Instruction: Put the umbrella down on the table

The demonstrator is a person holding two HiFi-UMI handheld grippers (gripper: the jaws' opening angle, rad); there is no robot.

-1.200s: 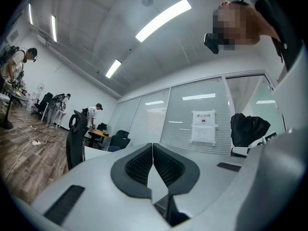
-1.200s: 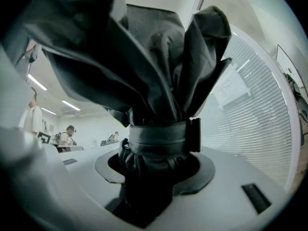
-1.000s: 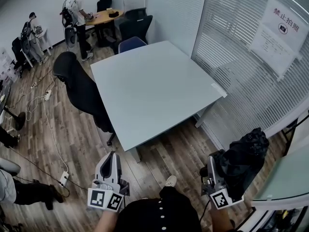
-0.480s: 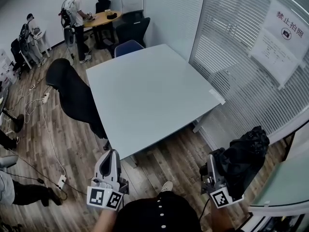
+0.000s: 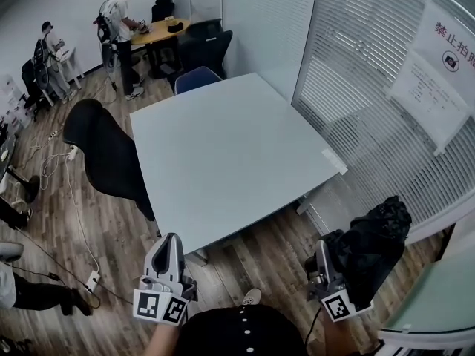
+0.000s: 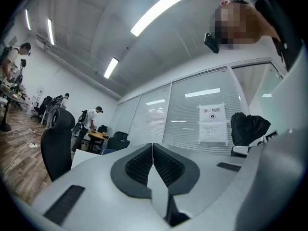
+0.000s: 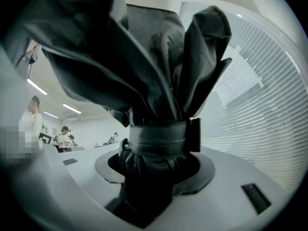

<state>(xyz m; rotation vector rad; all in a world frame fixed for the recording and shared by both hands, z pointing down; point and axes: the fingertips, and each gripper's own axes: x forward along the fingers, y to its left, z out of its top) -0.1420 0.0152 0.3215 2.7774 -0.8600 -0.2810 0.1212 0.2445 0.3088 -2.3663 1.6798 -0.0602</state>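
We hold the folded umbrella [image 5: 375, 242] pinched in the jaws of the right gripper [image 5: 323, 264]. It stands upright over the wood floor, off the near right edge of the table [image 5: 230, 147] and not yet above it. The left gripper [image 5: 171, 240] carries nothing, and its jaws are pressed together.

To do this step well, we judge that we should carry the umbrella past the near edge and in toward the middle of the table. The top is bare, so nothing crowds the spot. We should tip the bundle level before lowering, let its whole length rest on the top, and only then spread the jaws. A drop from height, or a landing close to an edge, could let it roll off.

The umbrella is thin black matte cloth. A flat strap [image 7: 159, 138] cinches it, and above that the cloth opens into loose, floppy folds. The jaws grip the narrower bundle below the strap. It should squash rather than slip. The table top is pale, smooth and squarish, with a faint sheen. The left gripper's pads [image 6: 137, 165] are dark and ribbed.
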